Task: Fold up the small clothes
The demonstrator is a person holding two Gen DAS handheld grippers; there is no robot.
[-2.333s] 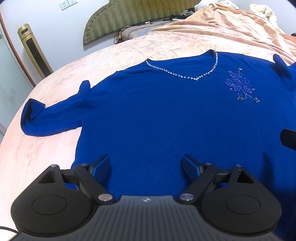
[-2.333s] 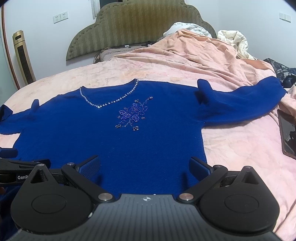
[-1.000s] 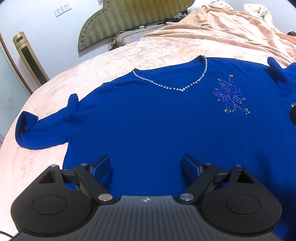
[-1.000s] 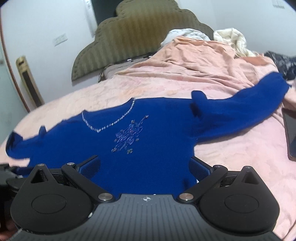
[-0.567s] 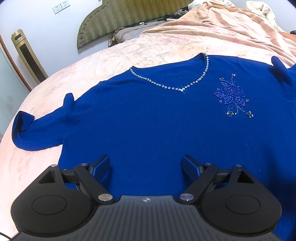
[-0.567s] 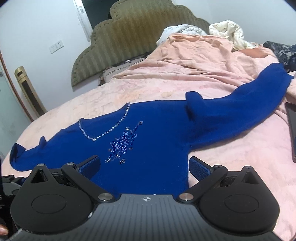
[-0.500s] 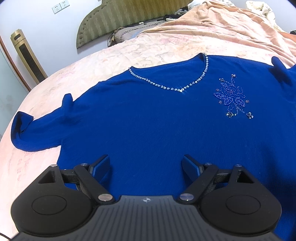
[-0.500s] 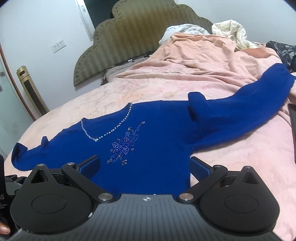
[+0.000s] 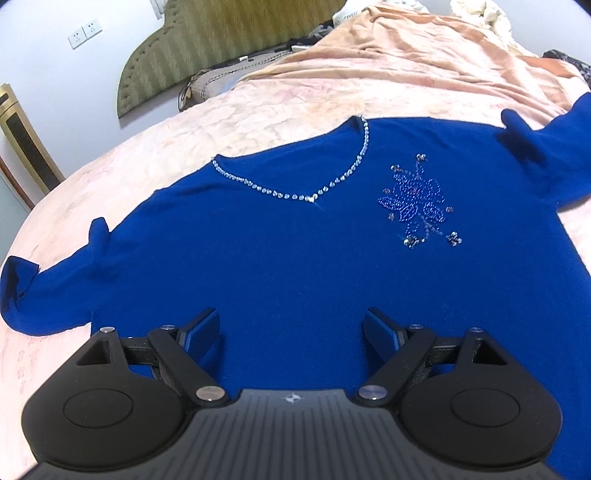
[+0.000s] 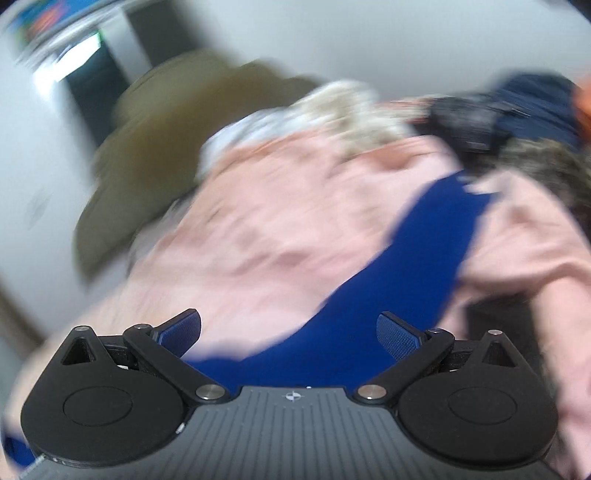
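A royal blue sweater [image 9: 280, 258] lies front up and spread flat on the pink bedspread [image 9: 280, 103]. It has a rhinestone V-neck [image 9: 310, 197] and a beaded flower [image 9: 415, 201] on the chest. Its one sleeve [image 9: 48, 288] reaches to the left, the other sleeve [image 9: 546, 147] to the right. My left gripper [image 9: 291, 332] hangs open over the sweater's lower body, nothing between its fingers. The right wrist view is blurred. There my right gripper [image 10: 288, 332] stands open over the long blue sleeve [image 10: 413, 258], holding nothing.
A padded olive headboard [image 9: 207, 48] stands at the far end of the bed. Crumpled peach bedding [image 9: 424, 55] and pale cloth [image 9: 480, 14] pile up at the back right. A gold standing unit [image 9: 22, 136] is by the left wall. Dark clothes [image 10: 509, 110] lie beyond the sleeve.
My right gripper has swung fast to the right and rolled, from facing the sweater's chest to looking along the right sleeve. The left view has shifted only slightly.
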